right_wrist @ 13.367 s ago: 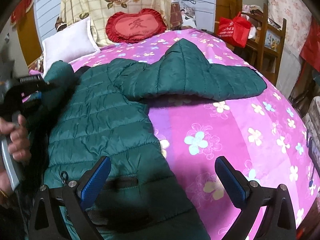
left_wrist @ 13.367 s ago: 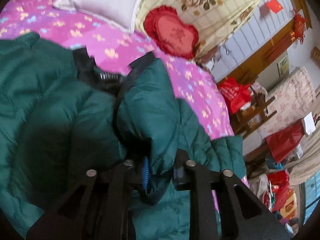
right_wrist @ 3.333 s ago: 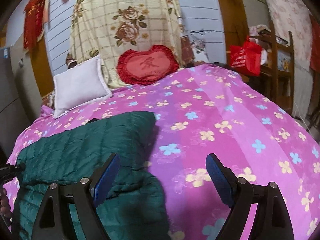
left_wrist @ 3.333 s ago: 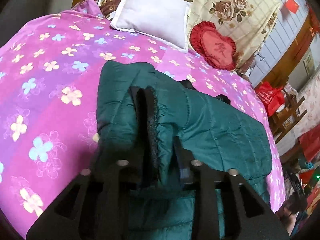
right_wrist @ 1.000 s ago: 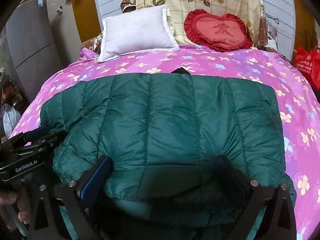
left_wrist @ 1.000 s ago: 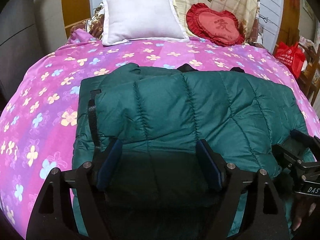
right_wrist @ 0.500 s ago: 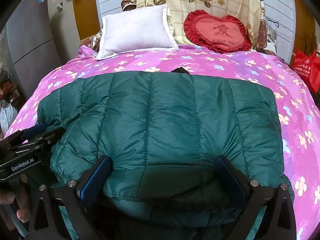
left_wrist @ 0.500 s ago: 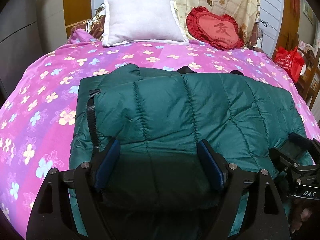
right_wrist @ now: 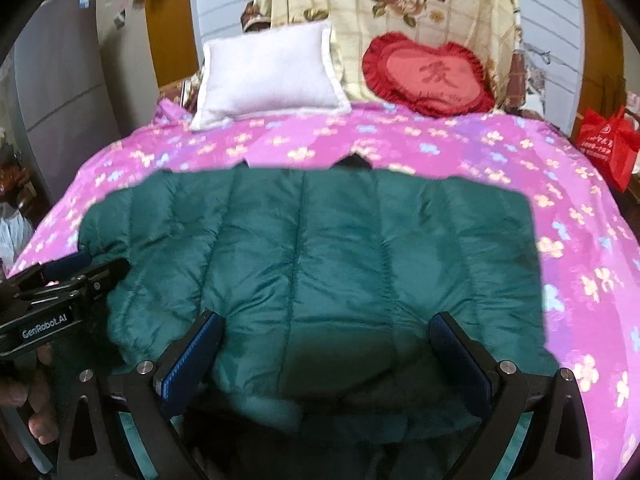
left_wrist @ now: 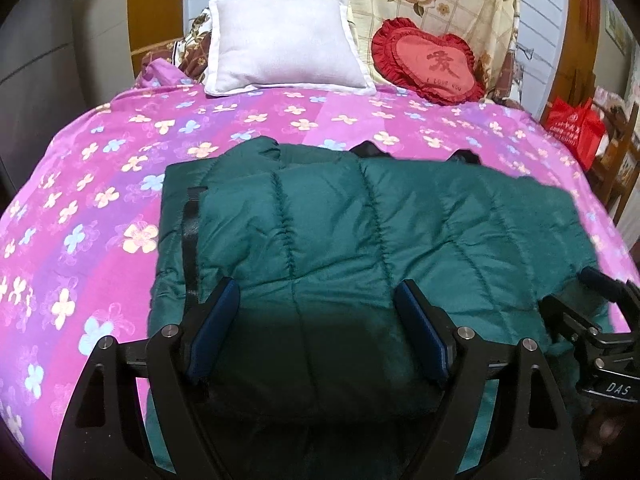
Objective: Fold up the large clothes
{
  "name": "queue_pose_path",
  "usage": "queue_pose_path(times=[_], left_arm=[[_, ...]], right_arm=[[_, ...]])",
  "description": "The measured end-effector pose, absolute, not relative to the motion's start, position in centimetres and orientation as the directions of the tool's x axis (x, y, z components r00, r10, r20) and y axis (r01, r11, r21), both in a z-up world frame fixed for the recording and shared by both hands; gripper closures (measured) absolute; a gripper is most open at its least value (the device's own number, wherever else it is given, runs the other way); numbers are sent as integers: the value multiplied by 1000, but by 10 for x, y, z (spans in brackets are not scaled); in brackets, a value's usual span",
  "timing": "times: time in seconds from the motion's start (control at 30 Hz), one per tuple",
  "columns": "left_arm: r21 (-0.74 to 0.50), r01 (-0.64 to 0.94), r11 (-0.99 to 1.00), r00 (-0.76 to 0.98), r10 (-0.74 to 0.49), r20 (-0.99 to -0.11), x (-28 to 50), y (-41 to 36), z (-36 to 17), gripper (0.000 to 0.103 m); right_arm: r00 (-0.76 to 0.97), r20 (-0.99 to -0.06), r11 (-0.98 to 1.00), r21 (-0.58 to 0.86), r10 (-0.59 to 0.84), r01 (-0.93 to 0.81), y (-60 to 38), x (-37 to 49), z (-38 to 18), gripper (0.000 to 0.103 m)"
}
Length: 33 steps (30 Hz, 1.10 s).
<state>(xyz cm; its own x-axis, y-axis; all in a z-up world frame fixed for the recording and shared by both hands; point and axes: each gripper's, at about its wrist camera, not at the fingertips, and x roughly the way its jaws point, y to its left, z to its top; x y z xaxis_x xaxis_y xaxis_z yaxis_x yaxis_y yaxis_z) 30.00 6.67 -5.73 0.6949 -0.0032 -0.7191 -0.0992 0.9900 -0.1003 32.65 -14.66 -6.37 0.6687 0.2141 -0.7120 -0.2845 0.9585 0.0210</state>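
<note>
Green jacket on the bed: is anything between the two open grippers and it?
Nothing visible. The left gripper and right gripper are both open directly over the near edge of the folded jacket, with only its own fabric between their fingers.

Home bedroom. Bed with pink floral bedspread point(left_wrist: 100, 184). At headboard end: white pillow point(left_wrist: 282, 42), red heart-shaped ruffled cushion point(left_wrist: 430, 66), rose-print checked cloth point(right_wrist: 420, 4) draped upright behind. Green quilted jacket point(left_wrist: 380, 232) lying folded on bed. Red shopping bag point(right_wrist: 608, 146) at right, beside wooden furniture. Paneled wall, wooden trim.
</note>
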Motion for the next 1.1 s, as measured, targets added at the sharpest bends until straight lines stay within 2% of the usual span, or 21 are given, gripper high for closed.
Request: queue_pose_path(times=[0.13, 0.3, 0.37, 0.53, 0.77, 1.0, 1.1], left_arm=[[-133, -68, 989, 700, -48, -712, 276, 75, -34, 21], [-26, -20, 999, 694, -5, -720, 222, 90, -28, 21], [-20, -40, 999, 689, 13, -725, 193, 105, -34, 21], [-47, -60, 997, 673, 6, -739, 119, 135, -50, 21], [-53, -41, 998, 619, -16, -785, 77, 137, -75, 21], [-125, -73, 989, 545, -65, -836, 65, 142, -96, 21], [-135, -69, 988, 545, -76, -835, 52, 137, -99, 15]], right_arm=[[682, -707, 960, -15, 189, -281, -165, 302, -41, 0], [619, -782, 958, -120, 71, -261, -220, 253, -52, 0], [601, -798, 966, -123, 40, -228, -249, 229, -66, 0], [586, -806, 981, -38, 82, -190, -310, 175, -78, 0], [514, -826, 969, 146, 230, -199, -360, 128, -98, 0], [511, -808, 947, 175, 295, -270, -357, 96, -98, 0], [493, -797, 921, 191, 347, -339, -350, 87, -99, 0]])
